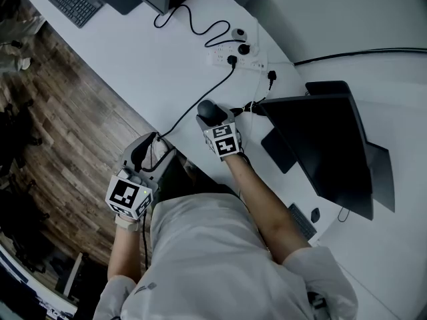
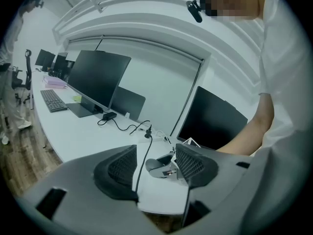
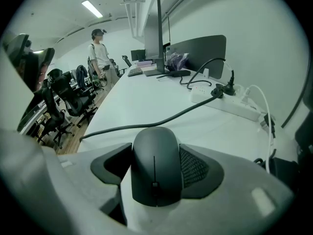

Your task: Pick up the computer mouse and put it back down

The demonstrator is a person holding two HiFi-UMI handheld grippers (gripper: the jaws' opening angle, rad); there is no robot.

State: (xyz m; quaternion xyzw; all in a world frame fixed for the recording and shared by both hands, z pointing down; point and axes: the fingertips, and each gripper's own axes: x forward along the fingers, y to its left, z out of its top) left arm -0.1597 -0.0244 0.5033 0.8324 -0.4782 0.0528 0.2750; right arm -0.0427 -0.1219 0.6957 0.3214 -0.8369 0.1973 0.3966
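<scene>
The computer mouse [image 3: 155, 165] sits lengthwise between the jaws of your right gripper [image 1: 215, 120], and both pads press its flanks, so that tool is holding it. It is close to the near edge of the white table [image 1: 153, 65], the edge on your side. You cannot tell from any view whether its underside rests on the tabletop or hangs just above it.

A black cable [image 3: 146, 124] crosses the table just beyond the mouse and runs to a white power strip [image 3: 230, 106] nearer the far edge. A dark monitor [image 1: 327, 145] stands just beside your right gripper, towards the table's right end. A keyboard [image 1: 73, 2] lies well apart at the far left end.

Your left gripper [image 1: 147, 149] is at the near edge of the table, above the wooden floor [image 1: 60, 125]. Its jaws stand wide with nothing between them. Office chairs [image 3: 68, 94] line the aisle along the table, and a person [image 3: 101, 53] stands at its far end.
</scene>
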